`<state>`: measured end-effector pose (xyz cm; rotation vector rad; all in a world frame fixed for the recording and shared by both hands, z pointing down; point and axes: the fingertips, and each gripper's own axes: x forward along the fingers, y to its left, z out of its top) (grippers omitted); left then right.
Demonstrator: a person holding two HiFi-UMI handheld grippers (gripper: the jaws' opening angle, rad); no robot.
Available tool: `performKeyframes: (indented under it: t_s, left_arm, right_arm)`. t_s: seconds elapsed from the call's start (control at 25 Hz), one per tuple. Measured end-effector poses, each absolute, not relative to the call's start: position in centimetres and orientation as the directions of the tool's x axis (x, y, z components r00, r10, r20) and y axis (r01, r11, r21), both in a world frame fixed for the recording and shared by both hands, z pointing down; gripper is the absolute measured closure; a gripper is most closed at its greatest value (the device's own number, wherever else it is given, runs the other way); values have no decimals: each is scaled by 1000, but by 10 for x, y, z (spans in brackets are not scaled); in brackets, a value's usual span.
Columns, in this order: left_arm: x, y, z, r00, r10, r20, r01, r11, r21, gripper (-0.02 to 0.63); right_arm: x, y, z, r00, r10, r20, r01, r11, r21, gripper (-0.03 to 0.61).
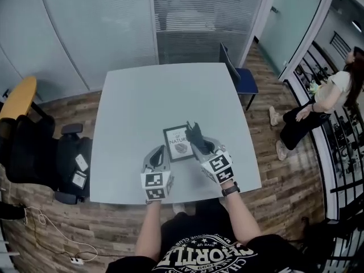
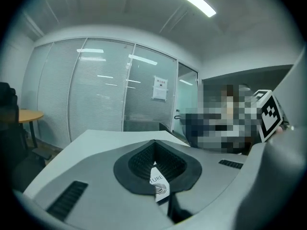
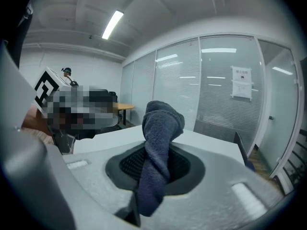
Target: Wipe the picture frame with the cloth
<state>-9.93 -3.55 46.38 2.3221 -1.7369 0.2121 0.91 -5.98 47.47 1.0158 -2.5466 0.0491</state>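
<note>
Though only a sliver of print shows between them, my left tongs [image 2: 156, 169] have their ribbed jaws drawn nearly together on the edge of the black rectangular picture frame [image 1: 179, 144], which lies on the pale grey table [image 1: 142, 107]. Just beside it, my right tongs [image 3: 153, 164] pinch a twisted dark blue terry cloth [image 3: 160, 128]. Beyond stands a blue chair [image 1: 242, 75].

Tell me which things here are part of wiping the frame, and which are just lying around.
Job: black picture frame with white print, clamped by the left gripper; dark blue terry cloth, held by the right gripper; grey table.
Not part of it: black office chair; blue chair; round wooden table; standing person.
</note>
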Motion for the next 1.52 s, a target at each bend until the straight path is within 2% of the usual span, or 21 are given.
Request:
performKeyframes:
  t_s: [0.16,0.28,0.44,0.72,1.08,1.52]
  left_arm:
    - [-96,-51,505,303,-897,322,-952,-273,138,617]
    - [-88,-58,540,315,-865,390,-948,-272,163,617]
    - [-83,-67,588,321,-825,466,-946,-253,204,617]
    - [-73,-76,649,318,-739,594,-948,-227,225,617]
    - [-74,-77,695,320,-671,669,-944,-163,288,617]
    - [-64,-64,744,316,-579,752,-944,-111,311,617]
  right_arm:
    - [-1,-86,503,-672,-577,465,-560,806,191,503]
    - [-6,-107,526,-653,-505,564,-404,863,304,503]
    - [-22,-133,551,-636,-438,635,-191,887,421,505]
    - [-47,-176,601,-600,-268,754,48,928,369,506]
    - [-95,-211,672,-508,-98,856,212,949,234,506]
    - [-137,-211,730,-428,-23,904,294,942,163,508]
